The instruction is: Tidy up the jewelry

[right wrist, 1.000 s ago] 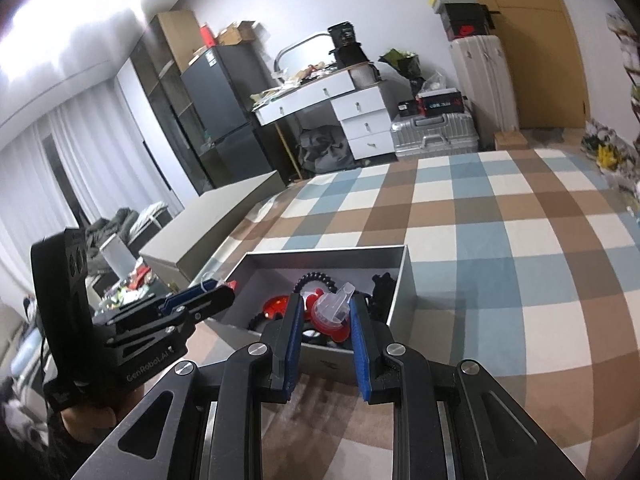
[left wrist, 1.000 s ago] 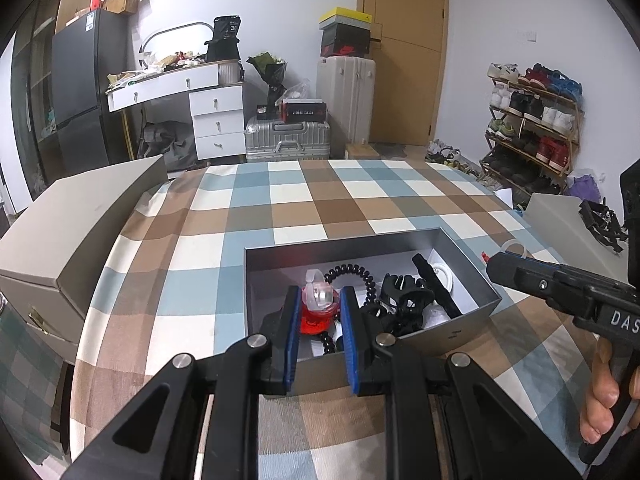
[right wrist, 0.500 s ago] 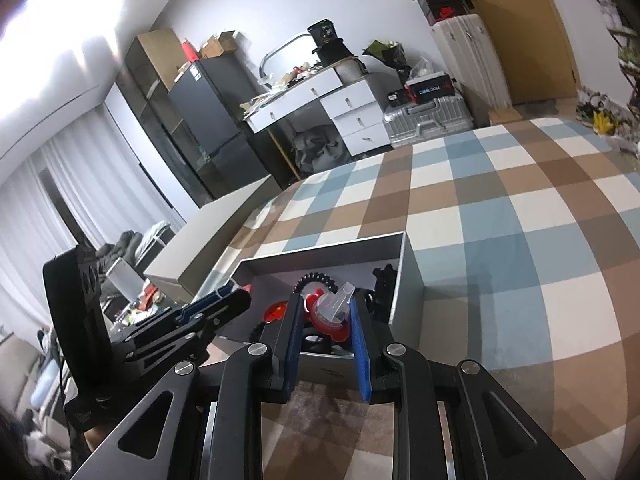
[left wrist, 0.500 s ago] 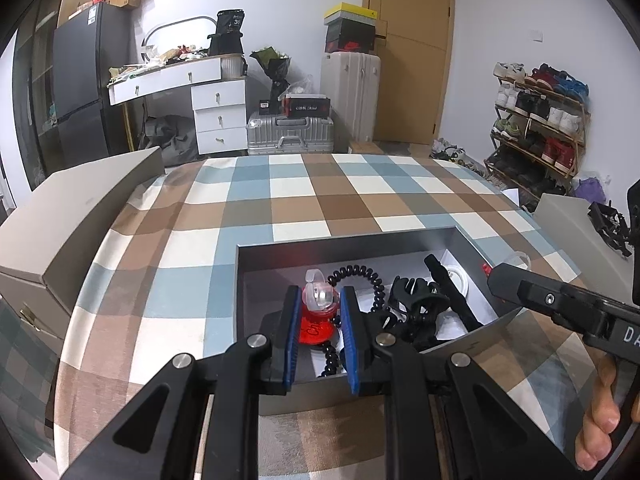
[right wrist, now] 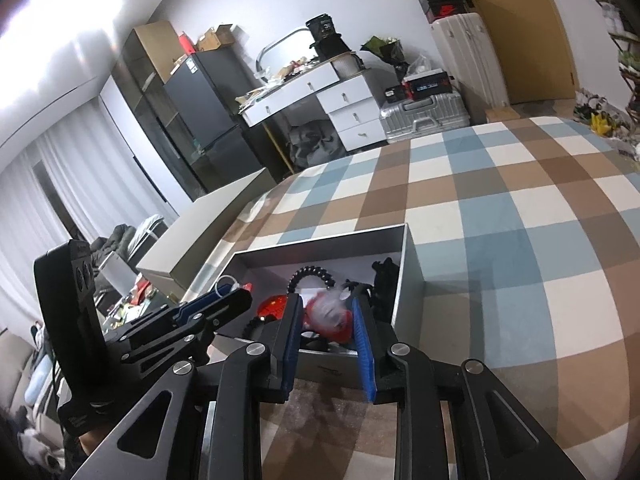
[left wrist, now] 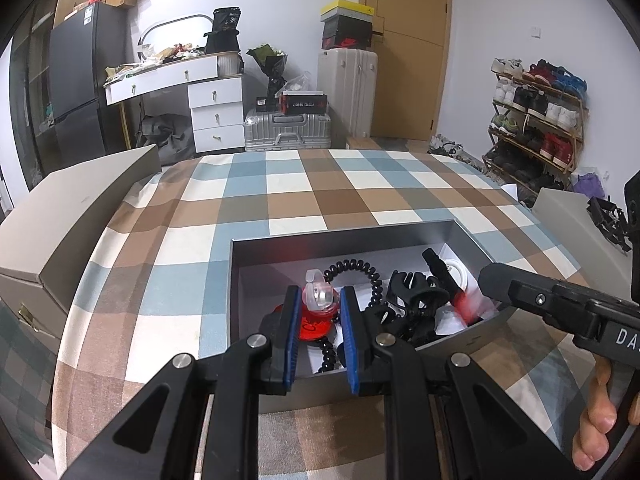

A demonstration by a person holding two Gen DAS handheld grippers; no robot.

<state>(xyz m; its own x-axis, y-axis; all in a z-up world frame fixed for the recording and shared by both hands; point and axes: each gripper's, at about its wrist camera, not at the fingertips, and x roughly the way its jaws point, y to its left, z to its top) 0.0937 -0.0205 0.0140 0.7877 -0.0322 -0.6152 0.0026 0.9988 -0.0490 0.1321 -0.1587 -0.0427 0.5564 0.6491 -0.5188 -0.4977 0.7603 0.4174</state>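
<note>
An open grey box (left wrist: pixel 400 236) stands on the checked table. In it lie a black spiral hair tie (left wrist: pixel 360 270), a black claw clip (left wrist: pixel 416 292) and a red disc (left wrist: pixel 310 328). My left gripper (left wrist: pixel 320 300) hovers over the box's near left part, shut on a small clear-and-red piece (left wrist: pixel 319 298). My right gripper (right wrist: pixel 326 312) hangs over the box's (right wrist: pixel 408 264) near edge with its jaws opening. A second red-and-clear piece (right wrist: pixel 330 314) is blurred between them and seems to be slipping down. From the left wrist it shows as a red smear (left wrist: pixel 466 306) under the right gripper's tip (left wrist: pixel 492 280).
A grey lid or second box (left wrist: pixel 80 208) sits at the table's left edge. The checked cloth (left wrist: pixel 280 184) stretches beyond the open box. A person's hand (left wrist: pixel 596 432) grips the right tool's handle. Furniture and a shoe rack (left wrist: pixel 536 112) stand beyond the table.
The right jaws have parted a little, and the red-and-clear piece that sat sharp between them is now blurred and lower. The left gripper keeps its hold and has barely moved.
</note>
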